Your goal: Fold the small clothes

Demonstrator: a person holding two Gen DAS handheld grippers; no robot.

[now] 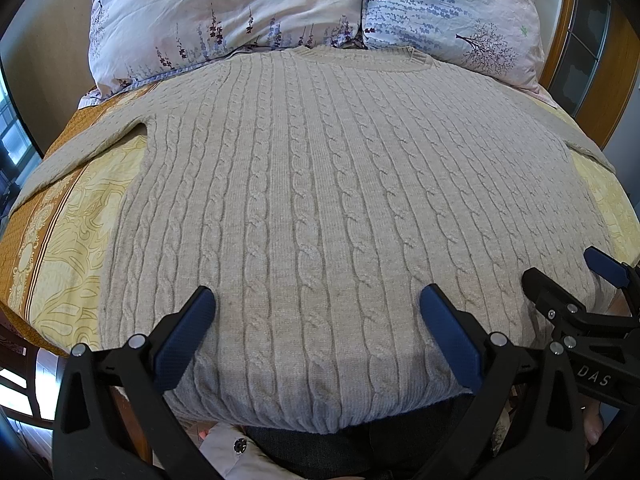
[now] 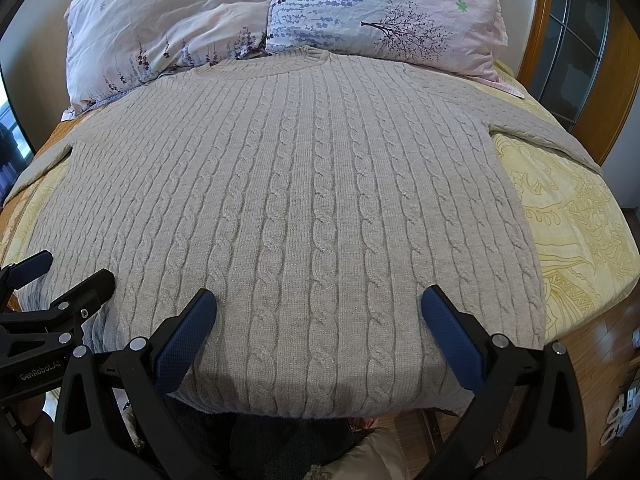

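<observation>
A beige cable-knit sweater (image 1: 320, 184) (image 2: 296, 200) lies flat and face up on the bed, collar toward the pillows, both sleeves spread out to the sides. Its hem hangs slightly over the near edge of the bed. My left gripper (image 1: 318, 304) hovers open above the lower left part of the hem, nothing between its blue pads. My right gripper (image 2: 319, 306) is open too, above the lower right part of the hem. Each gripper shows at the edge of the other's view: the right gripper (image 1: 568, 276) and the left gripper (image 2: 68, 272).
Two floral pillows (image 1: 224, 12) (image 2: 384, 12) lie at the head of the bed. A yellow patterned bedspread (image 1: 72, 240) (image 2: 580, 224) shows on both sides of the sweater. A wooden headboard frame (image 2: 560, 32) stands at the right. Wooden floor (image 2: 600, 344) lies below the bed's right edge.
</observation>
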